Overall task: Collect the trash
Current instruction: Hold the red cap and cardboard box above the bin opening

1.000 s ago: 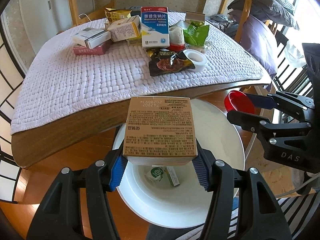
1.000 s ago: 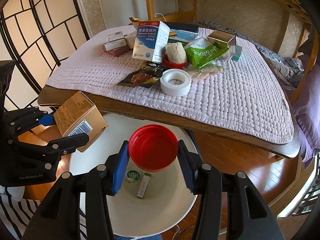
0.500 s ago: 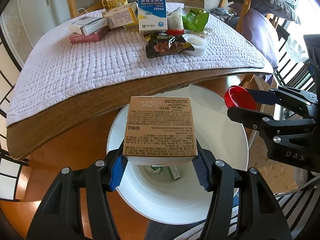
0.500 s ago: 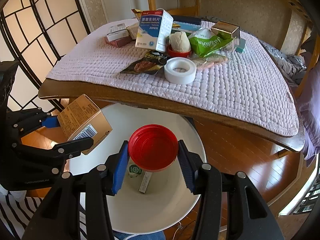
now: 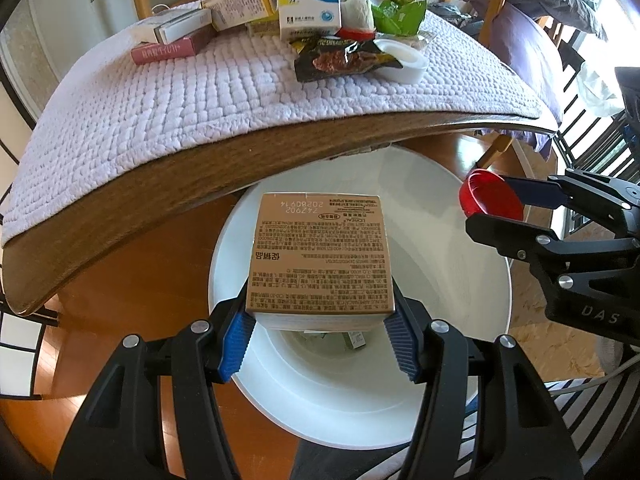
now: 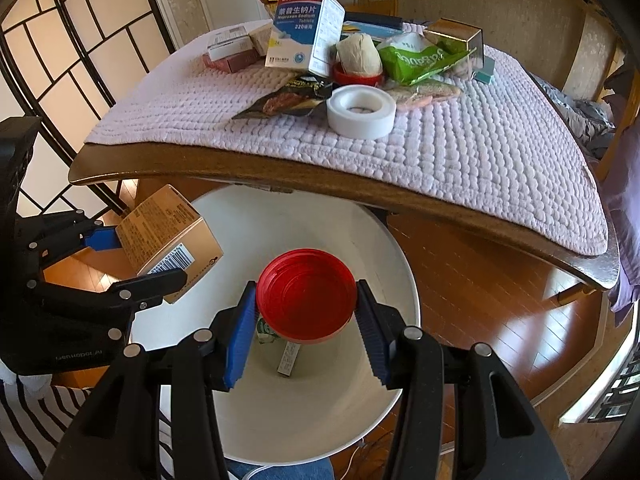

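Wooden table, quilted lavender cloth, folding screen, wood floor

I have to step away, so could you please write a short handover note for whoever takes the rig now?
Left gripper: shut on the brown box, over the white bin.
Right gripper: shut on the red lid, also over the bin.
Done: a few small packets lie in the bin.
Left: drop both, then clear the medicine box, tape roll and wrappers from the table.
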`<state>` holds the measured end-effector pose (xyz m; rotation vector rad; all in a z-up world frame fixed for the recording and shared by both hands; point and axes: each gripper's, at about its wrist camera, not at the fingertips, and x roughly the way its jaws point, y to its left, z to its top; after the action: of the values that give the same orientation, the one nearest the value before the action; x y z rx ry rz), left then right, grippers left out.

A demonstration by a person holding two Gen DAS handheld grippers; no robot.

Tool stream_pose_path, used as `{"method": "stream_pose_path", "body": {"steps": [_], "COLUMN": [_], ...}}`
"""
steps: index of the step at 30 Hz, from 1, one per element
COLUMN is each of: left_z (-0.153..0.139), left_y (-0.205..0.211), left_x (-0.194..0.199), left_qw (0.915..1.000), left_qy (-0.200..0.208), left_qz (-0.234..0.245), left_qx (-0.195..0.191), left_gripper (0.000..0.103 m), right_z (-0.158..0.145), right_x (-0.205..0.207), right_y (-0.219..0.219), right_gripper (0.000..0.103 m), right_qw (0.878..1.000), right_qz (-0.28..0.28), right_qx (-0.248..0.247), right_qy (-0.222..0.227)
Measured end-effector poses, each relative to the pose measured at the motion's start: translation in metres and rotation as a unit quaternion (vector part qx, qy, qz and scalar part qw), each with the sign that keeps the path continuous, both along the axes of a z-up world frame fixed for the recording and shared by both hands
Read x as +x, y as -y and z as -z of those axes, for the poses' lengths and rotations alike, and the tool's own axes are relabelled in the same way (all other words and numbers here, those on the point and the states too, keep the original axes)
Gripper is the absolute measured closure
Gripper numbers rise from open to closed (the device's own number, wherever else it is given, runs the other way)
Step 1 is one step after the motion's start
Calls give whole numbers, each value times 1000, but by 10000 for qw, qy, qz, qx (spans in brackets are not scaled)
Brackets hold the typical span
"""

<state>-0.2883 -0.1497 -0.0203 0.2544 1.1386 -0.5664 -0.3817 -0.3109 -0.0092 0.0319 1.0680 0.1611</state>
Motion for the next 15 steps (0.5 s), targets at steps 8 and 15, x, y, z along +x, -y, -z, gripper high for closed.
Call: {"method": "stream_pose_path", "body": {"steps": [8, 15], "left_z": [10, 17], "left_y": [3, 8], "left_x": [5, 8], "left_qw": [9999, 9998], "left_qy": [-106, -160], "left_qz": [-17, -17], "left_qx": [61, 110], "left_gripper": [43, 43], "right_z": [8, 14], "right_x": [4, 8], "right_y": [-2, -3], "right_gripper": [55, 55], "right_qw": [10000, 9999], "right_qz": [-7, 9], "right_qx": [-6, 22], "right_qy": [-79, -152]}}
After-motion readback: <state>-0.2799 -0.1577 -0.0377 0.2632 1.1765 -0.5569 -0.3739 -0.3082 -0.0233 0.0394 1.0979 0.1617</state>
